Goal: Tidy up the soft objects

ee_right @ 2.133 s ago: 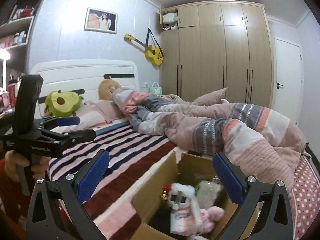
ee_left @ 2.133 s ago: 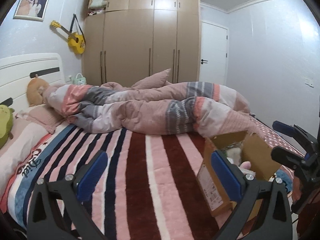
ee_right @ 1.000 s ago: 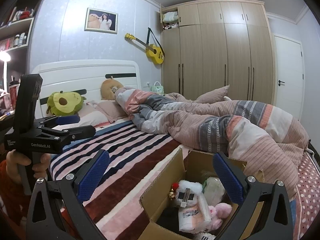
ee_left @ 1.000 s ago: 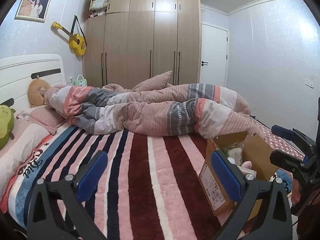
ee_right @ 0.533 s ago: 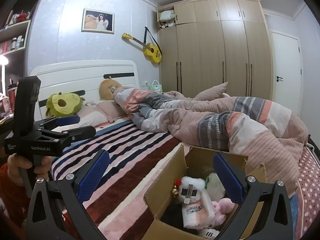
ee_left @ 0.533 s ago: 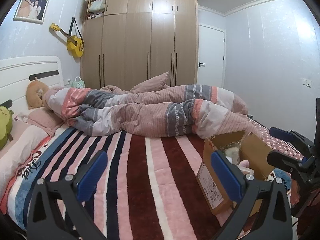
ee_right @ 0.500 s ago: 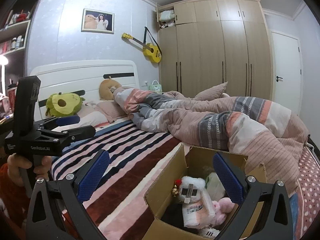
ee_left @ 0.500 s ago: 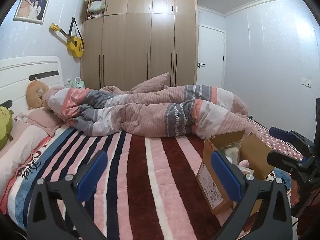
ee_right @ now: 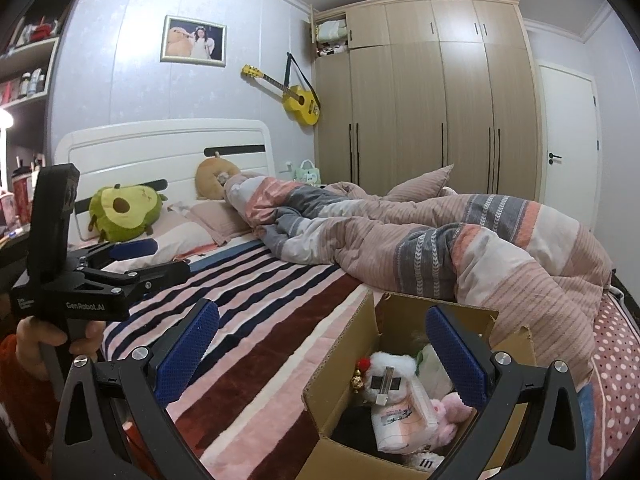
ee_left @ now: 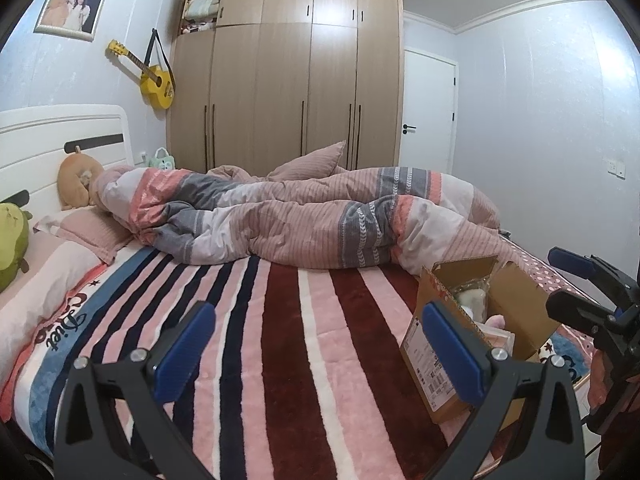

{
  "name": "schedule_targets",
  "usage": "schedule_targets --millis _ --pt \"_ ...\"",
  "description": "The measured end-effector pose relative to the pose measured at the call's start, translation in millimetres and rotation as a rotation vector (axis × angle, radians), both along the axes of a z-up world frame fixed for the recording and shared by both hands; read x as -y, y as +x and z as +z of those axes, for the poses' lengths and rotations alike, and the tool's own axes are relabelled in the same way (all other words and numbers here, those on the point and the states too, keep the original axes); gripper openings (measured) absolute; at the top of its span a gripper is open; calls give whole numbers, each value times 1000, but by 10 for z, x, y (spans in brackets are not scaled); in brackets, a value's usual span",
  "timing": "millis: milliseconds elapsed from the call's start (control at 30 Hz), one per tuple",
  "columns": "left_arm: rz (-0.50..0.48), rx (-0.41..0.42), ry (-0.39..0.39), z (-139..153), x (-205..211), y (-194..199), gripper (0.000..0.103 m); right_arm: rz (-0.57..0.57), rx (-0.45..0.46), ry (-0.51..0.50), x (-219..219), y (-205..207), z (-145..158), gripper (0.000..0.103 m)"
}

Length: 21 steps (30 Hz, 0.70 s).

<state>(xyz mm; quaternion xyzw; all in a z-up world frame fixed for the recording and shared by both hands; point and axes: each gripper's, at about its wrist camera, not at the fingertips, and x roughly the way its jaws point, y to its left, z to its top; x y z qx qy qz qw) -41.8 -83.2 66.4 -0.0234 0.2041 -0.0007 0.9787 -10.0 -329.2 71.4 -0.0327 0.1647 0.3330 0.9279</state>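
An open cardboard box (ee_right: 340, 376) stands on the striped bed blanket (ee_right: 256, 344) at the near right; it also shows in the left wrist view (ee_left: 516, 304). It holds a white plush (ee_right: 386, 370), a pink plush (ee_right: 450, 406) and a soft pack (ee_right: 404, 420). My right gripper (ee_right: 322, 342) is open and empty, just above the box's near side. My left gripper (ee_left: 318, 340) is open and empty over the blanket, left of the box. An avocado plush (ee_right: 122, 212) and an orange cushion (ee_right: 214, 178) lie by the headboard.
A rumpled striped duvet (ee_left: 312, 220) lies across the far half of the bed, with pink pillows (ee_left: 86, 228) at the head. A wardrobe (ee_left: 288, 80) and a white door (ee_left: 430, 112) stand behind. Shelves (ee_right: 24, 68) are at the left.
Both grippers have drifted slightly back from the bed, so the box sits a little farther in and more of its contents show. Both stay open and empty.
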Motion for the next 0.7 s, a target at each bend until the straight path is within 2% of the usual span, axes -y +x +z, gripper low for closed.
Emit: schedule_targets --millis 700 --pt "5 -8 -13 -38 -42 2 102 -7 -11 0 -41 -19 -27 103"
